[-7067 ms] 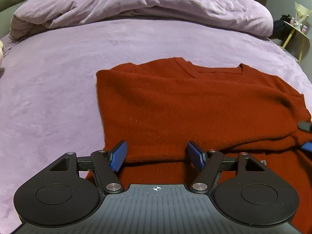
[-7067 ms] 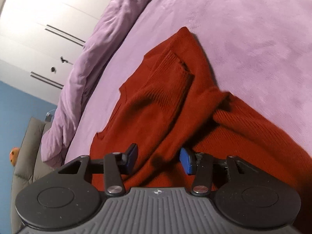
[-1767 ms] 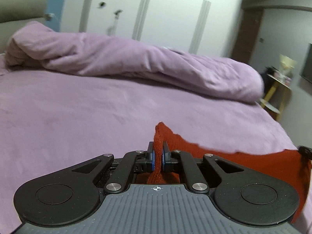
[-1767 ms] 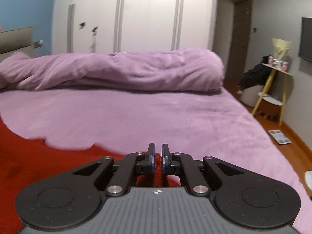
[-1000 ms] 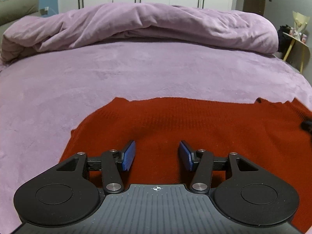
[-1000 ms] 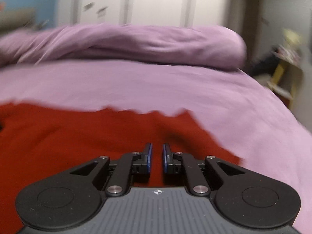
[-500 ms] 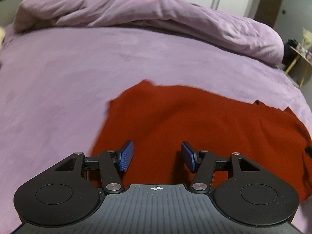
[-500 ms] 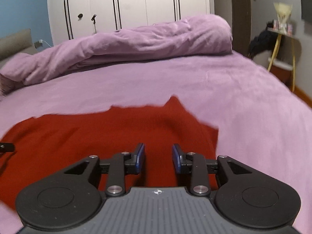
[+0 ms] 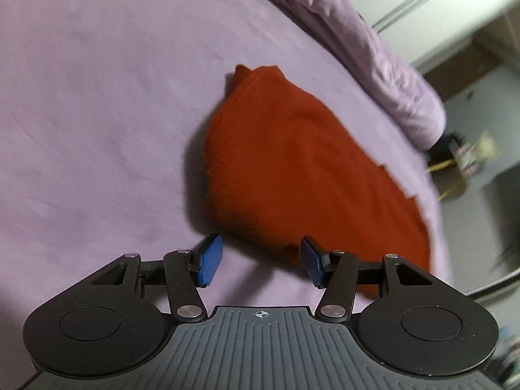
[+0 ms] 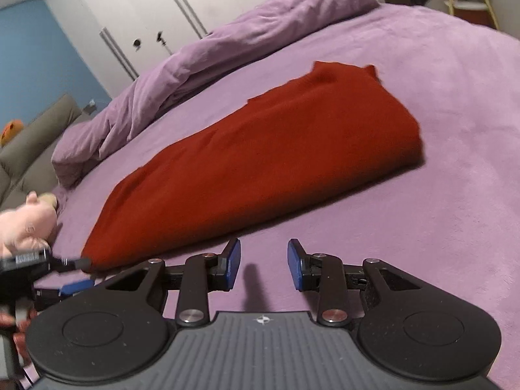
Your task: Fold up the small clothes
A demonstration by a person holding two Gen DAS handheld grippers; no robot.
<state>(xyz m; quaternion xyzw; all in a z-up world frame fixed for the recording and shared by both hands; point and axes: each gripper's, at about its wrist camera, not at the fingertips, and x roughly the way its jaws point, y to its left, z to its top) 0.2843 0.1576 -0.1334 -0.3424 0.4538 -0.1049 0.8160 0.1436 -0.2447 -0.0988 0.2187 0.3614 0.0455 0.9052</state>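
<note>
A: Left wrist view first: where does the red sweater (image 9: 302, 169) sit?

B: Folded into a long bundle on the purple bed (image 9: 97, 113), lying flat, with the rumpled duvet (image 9: 373, 48) along the bed's far edge.

A: And the left gripper (image 9: 260, 261)?

B: Spread, nothing between its blue pads, just short of the sweater's near edge.

A: The right gripper (image 10: 264, 265)?

B: Its jaws have just been opening; they stand apart over bare bedding, the sweater (image 10: 260, 149) lying beyond them.
</note>
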